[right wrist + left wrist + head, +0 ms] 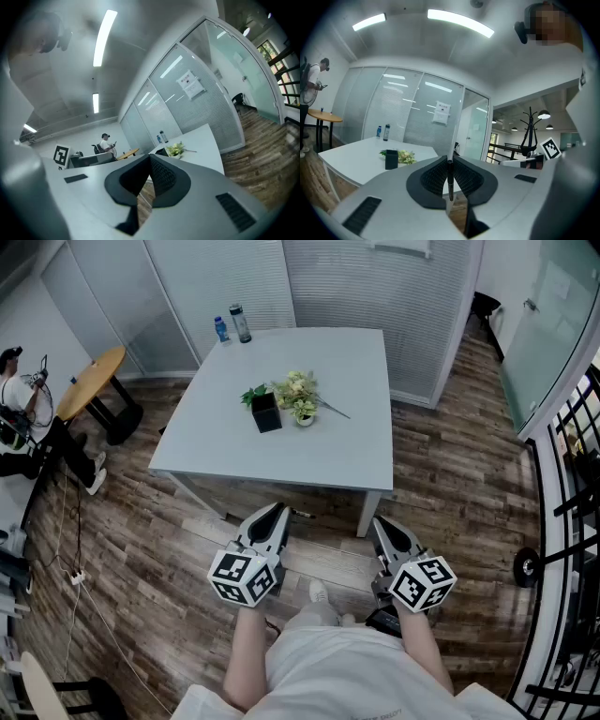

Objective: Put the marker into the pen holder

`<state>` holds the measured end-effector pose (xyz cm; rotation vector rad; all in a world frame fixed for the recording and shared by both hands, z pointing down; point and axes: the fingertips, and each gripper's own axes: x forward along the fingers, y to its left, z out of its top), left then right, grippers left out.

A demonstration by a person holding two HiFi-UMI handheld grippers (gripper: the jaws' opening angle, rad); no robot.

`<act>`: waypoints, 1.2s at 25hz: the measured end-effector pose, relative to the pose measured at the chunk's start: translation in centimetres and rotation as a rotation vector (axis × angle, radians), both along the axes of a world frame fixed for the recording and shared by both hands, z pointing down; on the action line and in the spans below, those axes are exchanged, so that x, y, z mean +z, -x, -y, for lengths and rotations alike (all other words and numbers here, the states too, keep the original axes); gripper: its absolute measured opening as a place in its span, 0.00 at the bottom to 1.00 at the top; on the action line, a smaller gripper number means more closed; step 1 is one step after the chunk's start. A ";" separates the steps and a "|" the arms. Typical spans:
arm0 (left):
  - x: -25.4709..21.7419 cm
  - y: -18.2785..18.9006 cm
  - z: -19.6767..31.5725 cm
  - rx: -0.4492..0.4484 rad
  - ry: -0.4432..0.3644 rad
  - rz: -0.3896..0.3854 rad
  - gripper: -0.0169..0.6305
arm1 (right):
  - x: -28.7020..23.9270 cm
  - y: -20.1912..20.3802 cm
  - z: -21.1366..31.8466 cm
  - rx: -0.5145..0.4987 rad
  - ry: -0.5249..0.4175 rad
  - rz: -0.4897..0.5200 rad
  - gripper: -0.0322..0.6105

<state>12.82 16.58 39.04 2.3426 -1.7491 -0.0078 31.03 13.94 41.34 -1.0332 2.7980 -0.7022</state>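
I have the slim dark marker (pixel 450 180) pinched between the black pads of my left gripper (pixel 450 161), whose jaws are nearly together on it. My right gripper (pixel 150 157) is closed on nothing. Both hang over the wood-plank floor (pixel 450 502), well short of the white square table (pixel 347 446). On it the black square pen holder (pixel 266 412) stands just beside a small bunch of pale flowers (pixel 298 395).

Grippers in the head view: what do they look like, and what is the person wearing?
The left claw and right claw are grey tapered shells with black ribbed pads. Each carries a white cube with black square markers. No cables show. The person wears a white top.
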 end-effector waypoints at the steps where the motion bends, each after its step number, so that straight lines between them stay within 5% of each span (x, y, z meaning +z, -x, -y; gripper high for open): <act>1: -0.1 -0.1 -0.5 -0.001 0.001 -0.002 0.09 | -0.2 -0.1 -0.4 0.000 -0.002 0.002 0.07; 17: 0.0 0.8 -2.5 -0.007 0.019 -0.019 0.09 | -0.6 -0.6 -1.3 0.025 -0.022 -0.002 0.07; 30: 1.4 9.4 6.6 -0.011 0.025 -0.046 0.09 | 0.9 7.2 7.9 0.047 -0.002 -0.050 0.08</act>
